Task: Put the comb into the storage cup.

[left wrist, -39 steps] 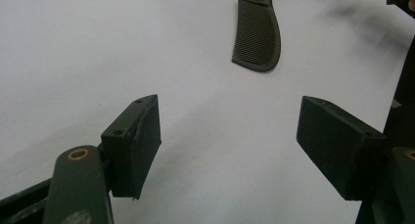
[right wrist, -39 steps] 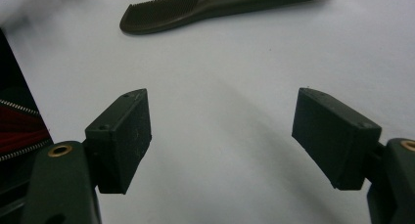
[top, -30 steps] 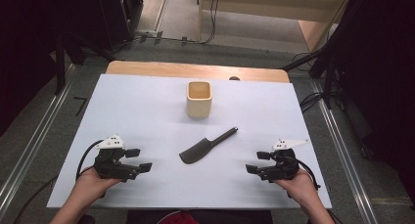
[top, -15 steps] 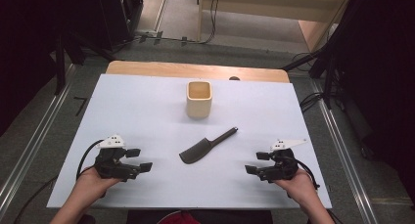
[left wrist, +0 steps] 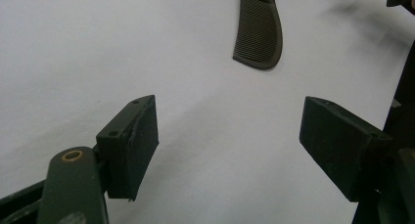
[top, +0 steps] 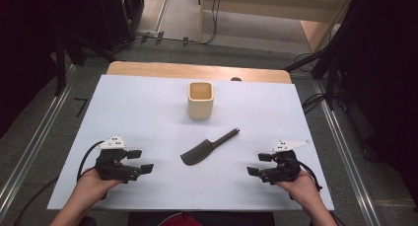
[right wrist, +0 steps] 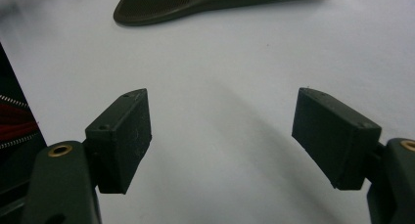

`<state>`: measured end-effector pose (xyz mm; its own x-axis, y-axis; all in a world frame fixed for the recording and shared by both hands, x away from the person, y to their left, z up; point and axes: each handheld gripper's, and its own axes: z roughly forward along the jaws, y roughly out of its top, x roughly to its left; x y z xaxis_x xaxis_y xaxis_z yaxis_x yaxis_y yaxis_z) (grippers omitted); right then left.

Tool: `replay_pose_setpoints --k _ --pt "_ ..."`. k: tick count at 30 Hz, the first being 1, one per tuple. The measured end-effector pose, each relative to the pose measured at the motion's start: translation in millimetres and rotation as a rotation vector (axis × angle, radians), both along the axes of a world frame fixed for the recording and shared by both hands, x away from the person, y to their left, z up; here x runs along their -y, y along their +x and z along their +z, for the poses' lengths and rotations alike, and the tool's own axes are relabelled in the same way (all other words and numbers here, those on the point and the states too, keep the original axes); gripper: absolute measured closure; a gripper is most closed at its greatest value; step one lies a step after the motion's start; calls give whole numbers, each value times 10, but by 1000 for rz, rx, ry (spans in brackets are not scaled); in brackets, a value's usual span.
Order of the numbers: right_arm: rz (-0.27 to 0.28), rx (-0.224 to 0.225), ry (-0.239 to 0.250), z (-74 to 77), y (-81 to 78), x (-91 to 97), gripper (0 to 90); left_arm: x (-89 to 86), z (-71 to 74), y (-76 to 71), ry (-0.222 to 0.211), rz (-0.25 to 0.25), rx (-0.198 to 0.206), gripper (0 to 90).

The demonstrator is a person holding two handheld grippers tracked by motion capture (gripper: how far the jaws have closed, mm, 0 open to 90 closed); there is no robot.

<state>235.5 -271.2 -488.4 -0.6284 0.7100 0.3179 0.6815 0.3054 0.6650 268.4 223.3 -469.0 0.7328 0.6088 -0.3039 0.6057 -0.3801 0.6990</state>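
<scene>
We hold the left claw (top: 139, 162) low over the near left of the worktop (top: 148, 102) with its jaws spread wide and nothing between them; the right claw (top: 256, 164) sits at the near right, likewise gaping and empty; in each gripper view the two black pads stand well apart over bare white surface. Against the pictures from a second and half a second ago nothing has shifted: both claws rest where they were and the tool lies as it lay; we judge that the work has not begun and the first reach is yet to come. The dark spatula-like tool (top: 207, 148) lies flat between the claws, near the middle of the worktop and well apart from both; its long axis runs on a diagonal, the broad ribbed blade at the near left end, the slim handle pointing far and right. Beyond it, farther off, a cream square cup (top: 200, 106) stands upright, mouth open.
</scene>
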Motion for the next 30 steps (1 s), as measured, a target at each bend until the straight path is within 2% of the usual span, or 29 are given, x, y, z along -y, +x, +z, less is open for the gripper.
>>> replay_pose_setpoints --k 9,12,16,21,23,30 --pt "-1 -2 -1 0 -3 -2 208 2 -2 1 2 -2 0 237" --pt "-23 -9 21 1 5 -7 208 3 -2 1 2 -3 0 237" --pt "-31 -2 15 8 2 -11 208 1 -2 2 1 -4 1 237" --pt "-66 -1 26 39 13 10 208 1 -2 4 -7 1 0 237" --pt "-111 1 41 68 38 23 208 -1 -4 9 -9 2 -2 237" --pt "-147 18 59 139 77 35 208 -4 1 12 -16 8 0 237"
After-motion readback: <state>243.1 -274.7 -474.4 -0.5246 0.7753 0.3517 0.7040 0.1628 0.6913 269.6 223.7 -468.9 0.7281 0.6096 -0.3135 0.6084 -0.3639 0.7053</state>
